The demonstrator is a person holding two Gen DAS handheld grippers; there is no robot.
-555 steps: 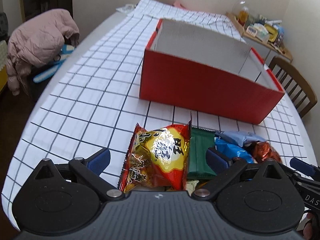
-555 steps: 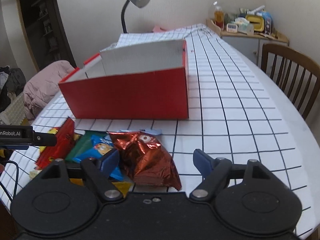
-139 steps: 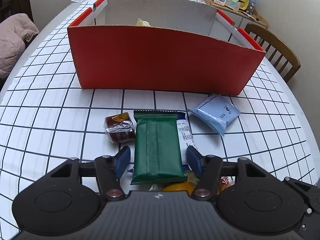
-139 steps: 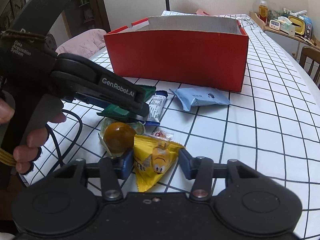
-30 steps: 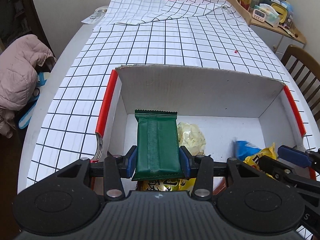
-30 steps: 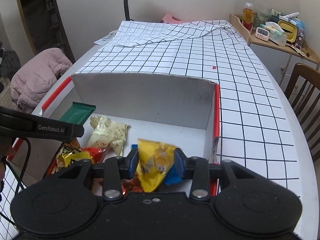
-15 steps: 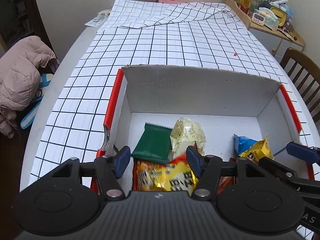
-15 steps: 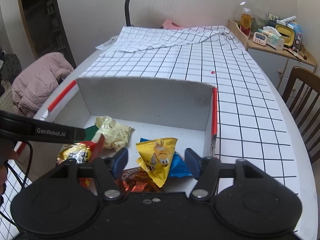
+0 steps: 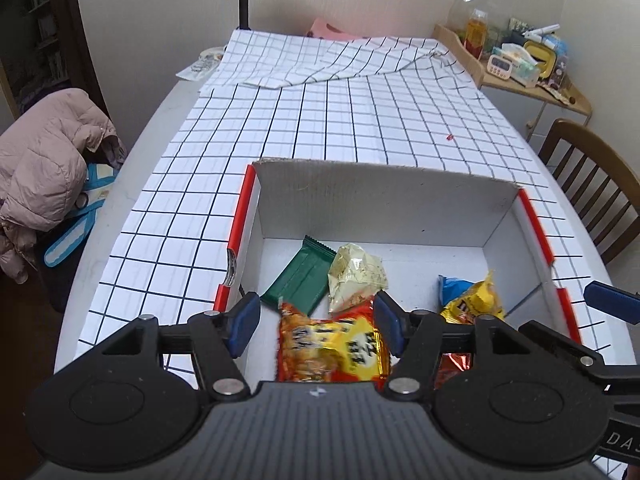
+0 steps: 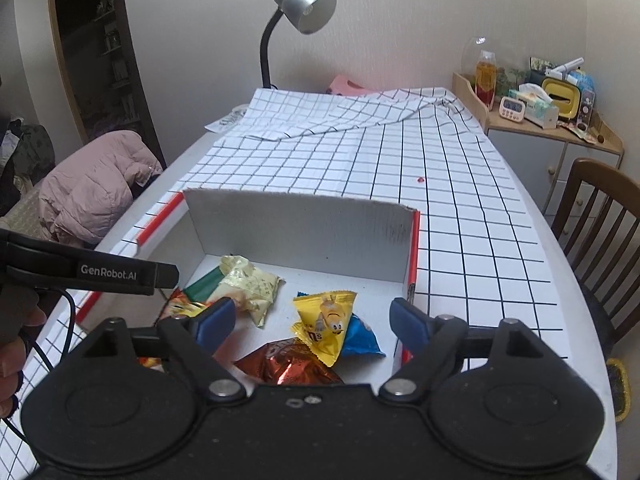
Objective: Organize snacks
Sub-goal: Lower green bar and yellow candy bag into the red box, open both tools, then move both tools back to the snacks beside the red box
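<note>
Two grippers above red box (image 9: 242, 208) — left gripper (image 9: 316, 322) and right gripper (image 10: 310, 320), fingers apart, holding nothing. Inside the box: green bar (image 9: 300, 276), yellow packet (image 10: 326, 322), other snacks.

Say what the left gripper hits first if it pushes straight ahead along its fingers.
Probably the red-and-yellow snack bag in the box: it lies right between the open left gripper fingers. Depth is unclear; the gripper may be above it.

I see a matt cardboard box (image 9: 384, 204), glossy foil snack packets (image 10: 326, 322), a checked cloth (image 9: 320, 120) and a brushed-metal lamp (image 10: 304, 8).
</note>
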